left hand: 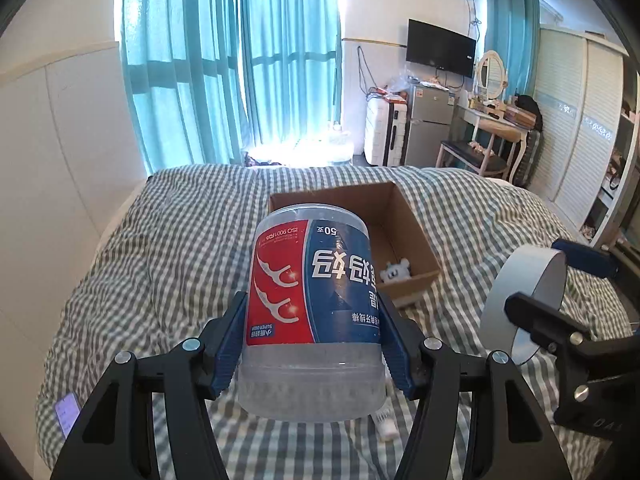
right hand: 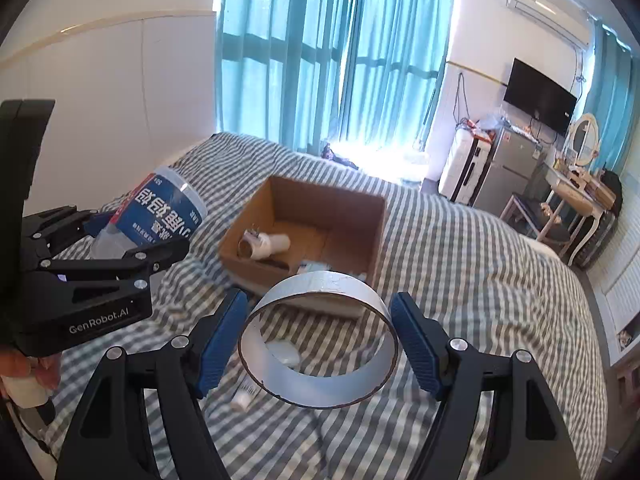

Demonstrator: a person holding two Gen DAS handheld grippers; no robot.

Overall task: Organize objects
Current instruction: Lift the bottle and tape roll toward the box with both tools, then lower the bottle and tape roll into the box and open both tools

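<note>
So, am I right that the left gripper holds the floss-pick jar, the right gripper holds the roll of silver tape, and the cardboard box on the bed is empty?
Not quite: the cardboard box is not empty. The right wrist view shows a white tube-like item and other small things inside it. The rest holds: the left gripper grips the floss-pick jar, and the right gripper holds the roll of silver tape, over the bed.

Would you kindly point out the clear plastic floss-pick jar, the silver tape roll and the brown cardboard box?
Clear plastic floss-pick jar (left hand: 312,300): left wrist view, on its label.
Silver tape roll (right hand: 320,282): right wrist view, on its upper outer band.
Brown cardboard box (right hand: 320,208): right wrist view, on its far inner wall.
</note>
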